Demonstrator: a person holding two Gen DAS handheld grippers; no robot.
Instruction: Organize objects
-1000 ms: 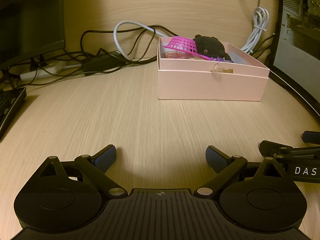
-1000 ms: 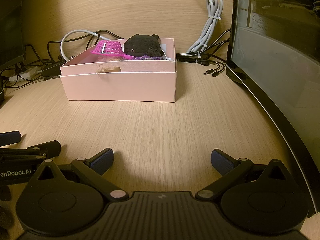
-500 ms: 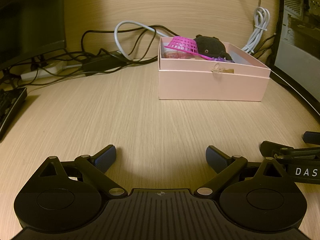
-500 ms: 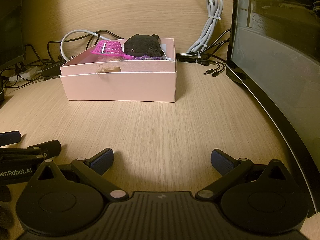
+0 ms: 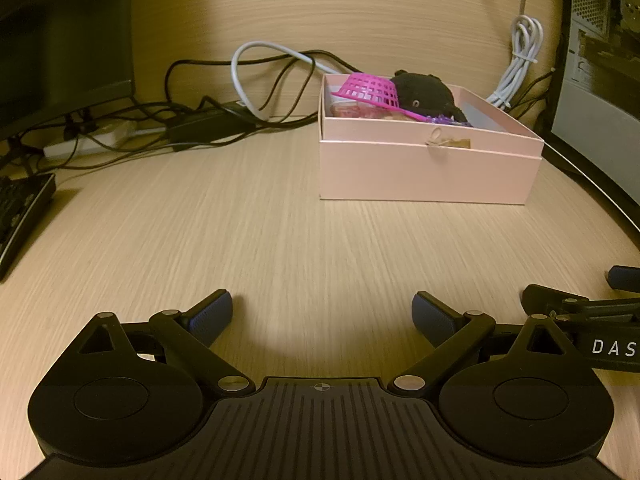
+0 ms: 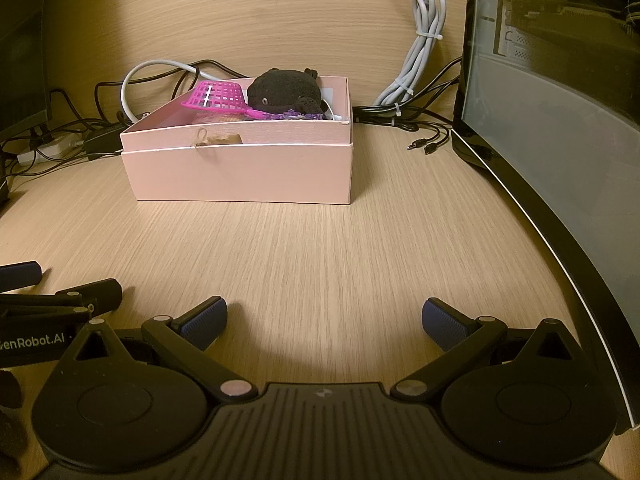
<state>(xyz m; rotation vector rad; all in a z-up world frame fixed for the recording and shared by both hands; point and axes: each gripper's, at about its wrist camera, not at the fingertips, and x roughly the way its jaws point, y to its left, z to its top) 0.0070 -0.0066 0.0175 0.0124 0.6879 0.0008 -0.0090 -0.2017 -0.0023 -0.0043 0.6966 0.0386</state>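
Claws both spread wide, empty: your left claw (image 5: 322, 312) and right claw (image 6: 324, 320) sit side by side, low over the bare wood surface (image 6: 320, 248). Ahead, well apart, the pink box (image 6: 244, 172) holds a magenta basket (image 6: 218, 96) and a dark plush toy (image 6: 286, 92).
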